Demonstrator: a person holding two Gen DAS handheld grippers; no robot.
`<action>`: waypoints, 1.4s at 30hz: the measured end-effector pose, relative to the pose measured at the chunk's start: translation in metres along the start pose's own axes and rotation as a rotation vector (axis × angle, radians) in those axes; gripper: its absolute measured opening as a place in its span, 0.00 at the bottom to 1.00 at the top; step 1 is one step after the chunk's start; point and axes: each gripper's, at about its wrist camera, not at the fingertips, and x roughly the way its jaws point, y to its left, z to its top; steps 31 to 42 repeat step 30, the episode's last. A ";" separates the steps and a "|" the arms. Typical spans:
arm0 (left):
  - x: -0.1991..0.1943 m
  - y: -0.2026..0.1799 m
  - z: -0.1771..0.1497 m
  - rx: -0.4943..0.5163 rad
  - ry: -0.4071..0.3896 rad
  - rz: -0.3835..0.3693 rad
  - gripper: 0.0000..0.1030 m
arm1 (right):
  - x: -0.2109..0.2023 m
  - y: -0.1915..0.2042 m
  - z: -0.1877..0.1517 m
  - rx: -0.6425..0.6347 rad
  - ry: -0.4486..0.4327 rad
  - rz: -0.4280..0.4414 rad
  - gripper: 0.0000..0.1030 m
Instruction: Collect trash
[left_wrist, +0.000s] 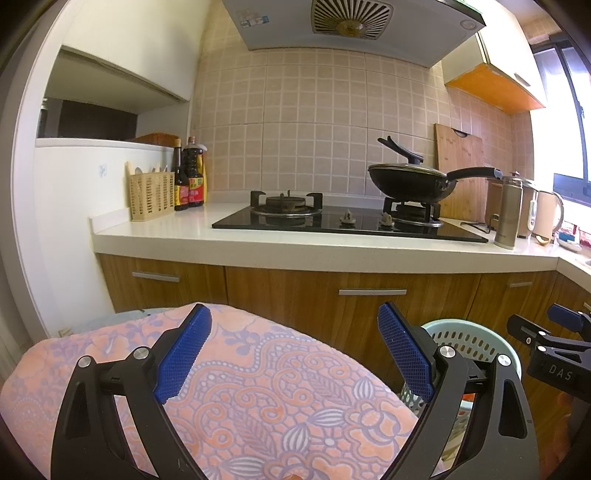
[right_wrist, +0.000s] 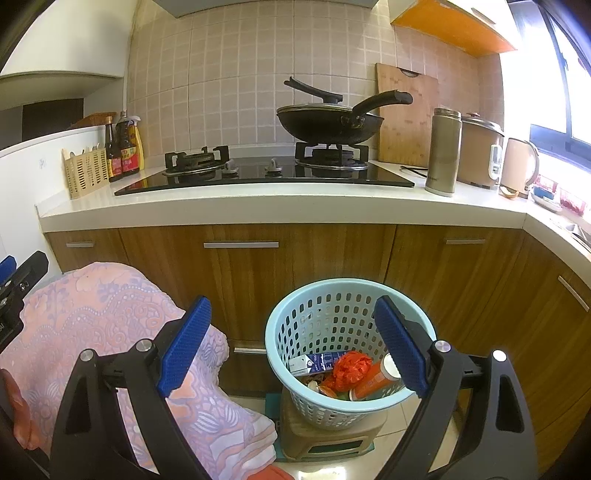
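A pale blue perforated plastic basket (right_wrist: 347, 332) is seen upright on a low brown stool (right_wrist: 328, 439), its round mouth facing up. Trash is held inside: a white-and-blue carton (right_wrist: 314, 362) lying with its long axis roughly left to right, a crumpled red bag (right_wrist: 351, 369) and a tilted orange cup (right_wrist: 373, 380). Just left, a pink floral cloth (right_wrist: 110, 325) is draped. Behind, wooden cabinets (right_wrist: 258, 269) carry the white table (right_wrist: 258, 206). The right claw (right_wrist: 291, 343) is spread open, empty, over the basket; the left claw (left_wrist: 291, 350) is likewise open over the cloth.
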 end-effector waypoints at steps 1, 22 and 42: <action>0.000 0.000 0.000 0.002 0.000 0.001 0.86 | 0.000 0.000 0.000 0.000 0.000 0.001 0.83; 0.001 0.002 0.000 0.045 -0.001 -0.001 0.91 | -0.002 0.001 0.000 -0.002 -0.001 0.000 0.83; 0.005 0.008 0.000 0.018 0.014 -0.014 0.93 | 0.000 0.001 0.001 -0.007 -0.003 0.003 0.83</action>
